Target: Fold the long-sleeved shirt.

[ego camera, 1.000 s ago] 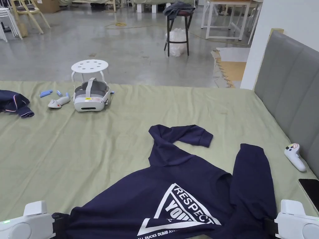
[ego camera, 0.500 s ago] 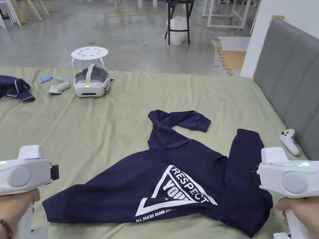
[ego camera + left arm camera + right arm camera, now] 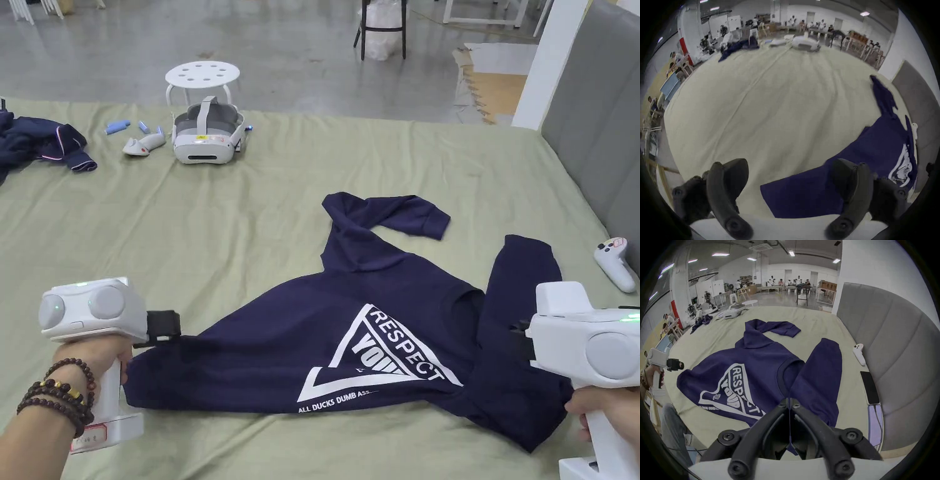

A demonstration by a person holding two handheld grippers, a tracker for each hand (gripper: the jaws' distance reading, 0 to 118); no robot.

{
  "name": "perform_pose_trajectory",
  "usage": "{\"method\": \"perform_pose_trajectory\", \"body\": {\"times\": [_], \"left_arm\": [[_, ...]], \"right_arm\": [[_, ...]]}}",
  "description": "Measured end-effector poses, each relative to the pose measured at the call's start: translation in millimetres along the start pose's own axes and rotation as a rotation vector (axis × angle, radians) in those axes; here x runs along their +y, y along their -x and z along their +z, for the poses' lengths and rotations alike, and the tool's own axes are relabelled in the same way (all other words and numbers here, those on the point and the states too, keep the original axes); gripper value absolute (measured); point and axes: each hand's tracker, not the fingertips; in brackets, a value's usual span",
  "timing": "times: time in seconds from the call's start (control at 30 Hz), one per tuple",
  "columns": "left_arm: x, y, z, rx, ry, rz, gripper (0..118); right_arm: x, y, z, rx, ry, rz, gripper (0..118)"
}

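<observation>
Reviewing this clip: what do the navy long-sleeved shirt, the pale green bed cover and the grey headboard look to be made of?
Navy long-sleeved shirt: soft matte knit, likely cotton jersey; it drapes limply, with ribbed neckline and cuffs and a flat white print.
Pale green bed cover: thin woven sheet, matte, showing fine creases.
Grey headboard: padded upholstery in stitched panels, fabric or faux leather; the slight sheen leaves it open.

The navy long-sleeved shirt [image 3: 375, 325] lies flat, printed side up, sleeves bent, on the green sheet [image 3: 219, 237].

"RESPECT YOUR" (triangle print) on navy shirt [image 3: 350, 337]
</observation>
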Motion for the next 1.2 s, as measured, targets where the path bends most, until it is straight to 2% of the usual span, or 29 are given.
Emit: {"method": "perform_pose_trajectory", "body": {"times": [0.13,0.17,0.2,0.37,0.43,0.47,0.5,0.53,0.6,0.77,0.87,0.9,0.97,1.0,1.03,1.1,1.2], "left_arm": [[-29,10,-23,0.057,0.147,-0.035,95],[-35,17,-22,0.032,0.131,-0.015,94],[-40,18,-14,0.013,0.034,0.025,90],[-42,12,-5,0.023,0.035,-0.001,81],[-39,6,-2,-0.001,0.011,-0.083,57],[-39,3,5,-0.078,-0.015,-0.120,30],[-39,1,8,-0.141,-0.014,-0.104,10],[-39,-2,9,-0.014,-0.027,-0.091,10],[-41,-6,21,-0.059,-0.127,-0.113,10],[-46,-4,42,-0.090,-0.198,-0.078,10],[-51,-7,52,-0.099,-0.231,-0.068,10],[-53,-6,54,-0.101,-0.240,-0.064,10],[-56,-5,54,-0.094,-0.252,-0.049,10],[-58,-4,55,-0.096,-0.258,-0.038,10],[-60,-3,56,-0.103,-0.259,-0.027,10],[-64,-3,57,-0.109,-0.257,-0.021,10],[-69,-2,56,-0.112,-0.244,-0.022,11]], "right_arm": [[-7,-1,-4,-0.011,0.020,-0.001,0],[-8,0,-7,-0.012,0.027,0.000,0],[-9,0,-9,-0.011,0.033,0.003,0],[-7,8,-20,0.006,0.050,0.028,0],[-5,10,-24,0.012,0.054,0.031,0],[-3,11,-26,0.020,0.054,0.036,0],[-1,11,-25,0.022,0.054,0.037,0],[5,12,-26,0.023,0.055,0.046,0],[26,13,-32,0.032,0.038,0.072,0],[129,22,-68,0.096,-0.040,0.189,0],[192,36,-127,0.181,0.036,0.259,1],[205,41,-149,0.213,0.086,0.295,20],[224,54,-200,0.244,0.189,0.357,80],[226,59,-221,0.238,0.236,0.376,96],[225,65,-241,0.222,0.288,0.399,91],[223,76,-271,0.192,0.281,0.459,70],[222,88,-300,0.213,0.300,0.419,69]]}}
